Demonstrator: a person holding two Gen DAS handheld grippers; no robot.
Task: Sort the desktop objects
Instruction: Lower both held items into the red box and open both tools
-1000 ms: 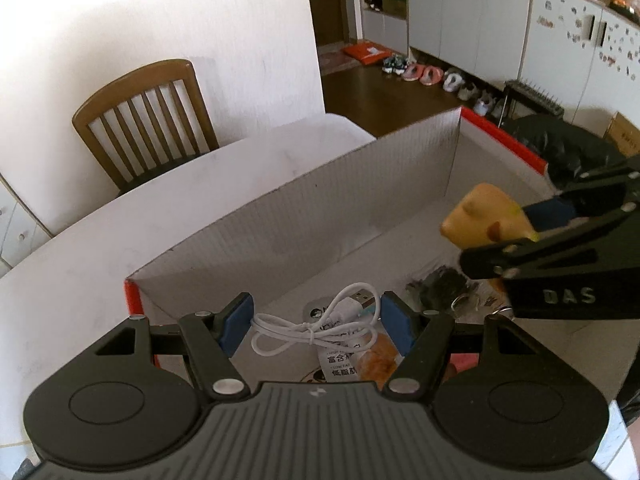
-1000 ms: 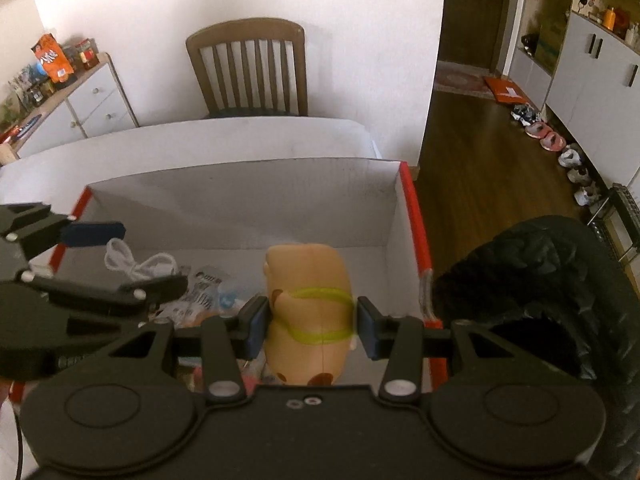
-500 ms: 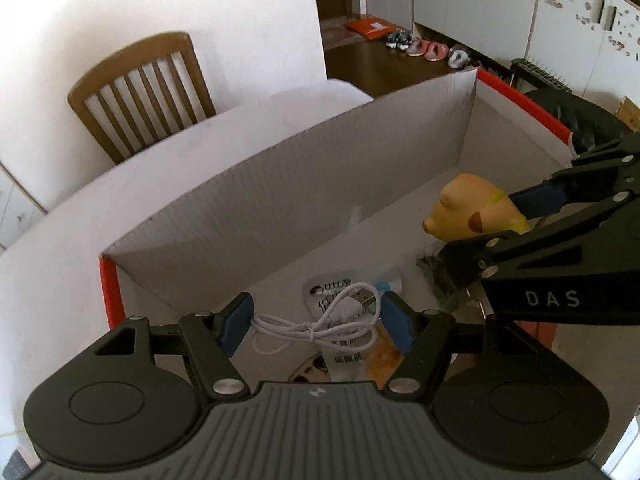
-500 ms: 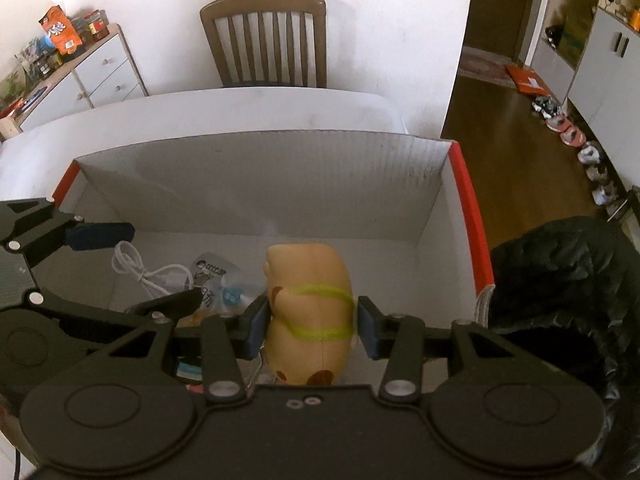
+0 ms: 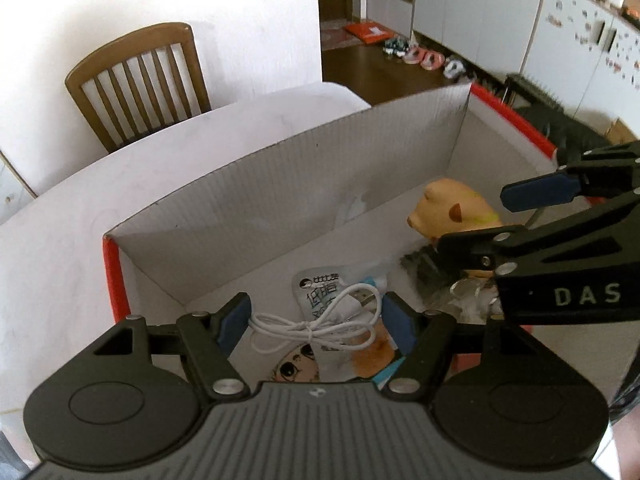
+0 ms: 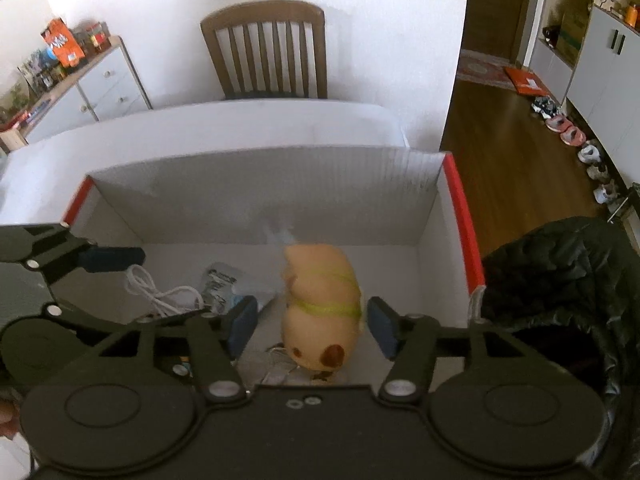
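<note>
I have both grippers over the cardboard box (image 6: 256, 196) on the white table (image 5: 132, 172). My right gripper (image 6: 312, 326) stands wide open, holding nothing, with daylight between each blue pad and the tan animal toy (image 6: 320, 312); the toy sits between the jaws inside the box, apparently resting on the clutter there. My left gripper (image 5: 316, 322) is also spread wide and grips nothing; the bundled white cable (image 5: 320, 322) lies in the box between its fingers, over a printed sachet (image 5: 320, 292).

The toy looks soft and light (squashy, I would guess), so it should give under the pads; I would take it across the belly at the yellow-green band, not by the rounded head. The cable looks limp and light, and its knotted middle seems the surest place to pinch.
</note>
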